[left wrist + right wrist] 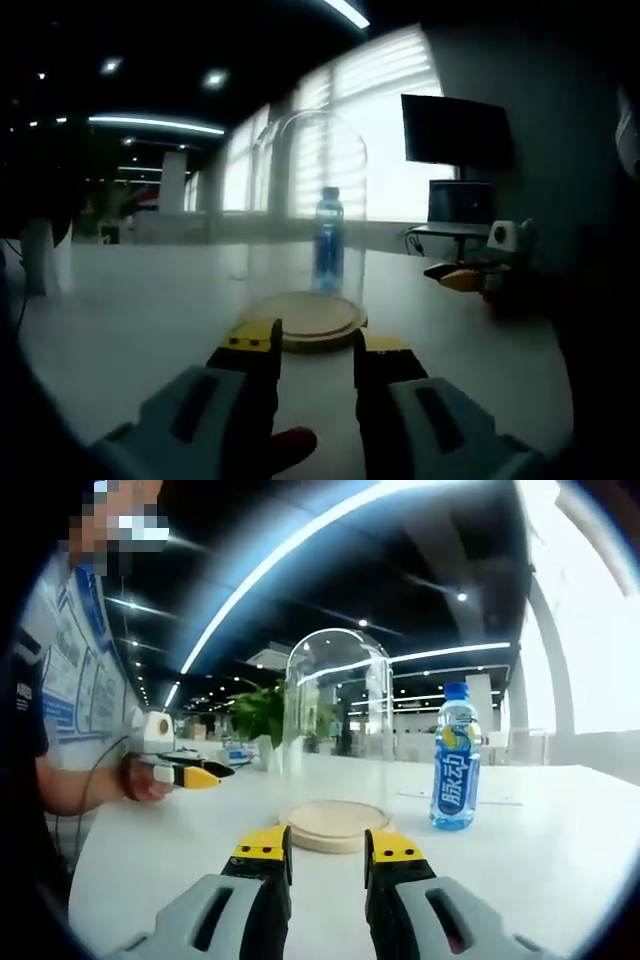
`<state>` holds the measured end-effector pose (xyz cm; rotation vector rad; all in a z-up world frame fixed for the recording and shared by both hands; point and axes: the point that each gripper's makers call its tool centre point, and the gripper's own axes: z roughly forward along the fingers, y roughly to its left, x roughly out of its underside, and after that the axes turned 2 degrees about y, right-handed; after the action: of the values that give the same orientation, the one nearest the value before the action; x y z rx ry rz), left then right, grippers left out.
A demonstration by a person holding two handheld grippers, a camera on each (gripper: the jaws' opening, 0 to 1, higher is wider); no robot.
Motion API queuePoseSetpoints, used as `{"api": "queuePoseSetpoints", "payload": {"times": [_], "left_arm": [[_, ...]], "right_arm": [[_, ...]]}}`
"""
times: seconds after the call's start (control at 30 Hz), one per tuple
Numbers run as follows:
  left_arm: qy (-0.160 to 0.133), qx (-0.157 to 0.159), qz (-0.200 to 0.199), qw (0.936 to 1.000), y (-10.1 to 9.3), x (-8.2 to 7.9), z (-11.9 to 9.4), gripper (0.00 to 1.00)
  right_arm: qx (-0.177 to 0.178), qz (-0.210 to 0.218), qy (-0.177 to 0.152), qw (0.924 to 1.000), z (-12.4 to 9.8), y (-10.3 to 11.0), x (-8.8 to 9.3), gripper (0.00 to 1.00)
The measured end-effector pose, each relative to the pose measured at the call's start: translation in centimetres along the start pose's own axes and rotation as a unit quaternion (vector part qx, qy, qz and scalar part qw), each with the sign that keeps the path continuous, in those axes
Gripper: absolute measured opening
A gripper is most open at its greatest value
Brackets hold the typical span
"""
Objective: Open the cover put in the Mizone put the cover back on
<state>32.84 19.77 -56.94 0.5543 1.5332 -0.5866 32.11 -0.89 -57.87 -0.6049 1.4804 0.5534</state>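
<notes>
1. Glass cover [337, 725] sits on a round wooden base [335, 824] on the white tabletop [520, 865]; nothing inside it.
2. Mizone bottle [456, 758] stands upright outside the cover, just beside the base.
3. In the left gripper view the bottle [328, 240] shows through the glass, dim.
4. Left tongs [316, 341] and right tongs [328, 845]: both parted, holding nothing.

one glass dome cover [337, 720] on one round wooden base [335, 825], straight ahead of both tongs; one blue mizone bottle [456, 757], right of the right tongs' jaws; two yellow-tipped tongs, left gripper [316, 347] and right gripper [327, 849]; one monitor [458, 131]; one potted plant [258, 716]
</notes>
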Motion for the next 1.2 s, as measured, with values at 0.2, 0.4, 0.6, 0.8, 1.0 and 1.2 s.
{"api": "queuePoseSetpoints", "payload": {"times": [0.2,0.4,0.6,0.8,1.0,1.2], "left_arm": [[-0.004,0.0,-0.002,1.0,-0.24,-0.23,-0.05,0.25],[-0.01,0.0,0.0,0.9999,-0.28,-0.52,-0.13,0.26],[-0.011,-0.004,-0.005,0.9999,0.0,-0.53,-0.16,0.26],[-0.01,-0.002,-0.001,1.0,-0.16,-0.49,-0.12,0.26],[-0.008,0.0,-0.002,1.0,-0.19,-0.36,-0.04,0.26],[-0.01,-0.001,-0.009,0.9999,-0.06,-0.47,-0.08,0.27]], "right_arm": [[-0.006,-0.007,0.0,1.0,0.06,0.3,0.0,0.22],[-0.006,-0.006,0.002,1.0,0.09,0.23,0.13,0.22],[-0.005,-0.002,0.001,1.0,0.1,0.15,0.09,0.22],[-0.007,0.0,-0.002,1.0,0.12,0.18,0.03,0.23],[-0.013,-0.004,-0.002,0.9999,0.16,0.45,0.02,0.24],[-0.017,-0.003,-0.002,0.9999,0.2,0.59,0.0,0.26]]}}
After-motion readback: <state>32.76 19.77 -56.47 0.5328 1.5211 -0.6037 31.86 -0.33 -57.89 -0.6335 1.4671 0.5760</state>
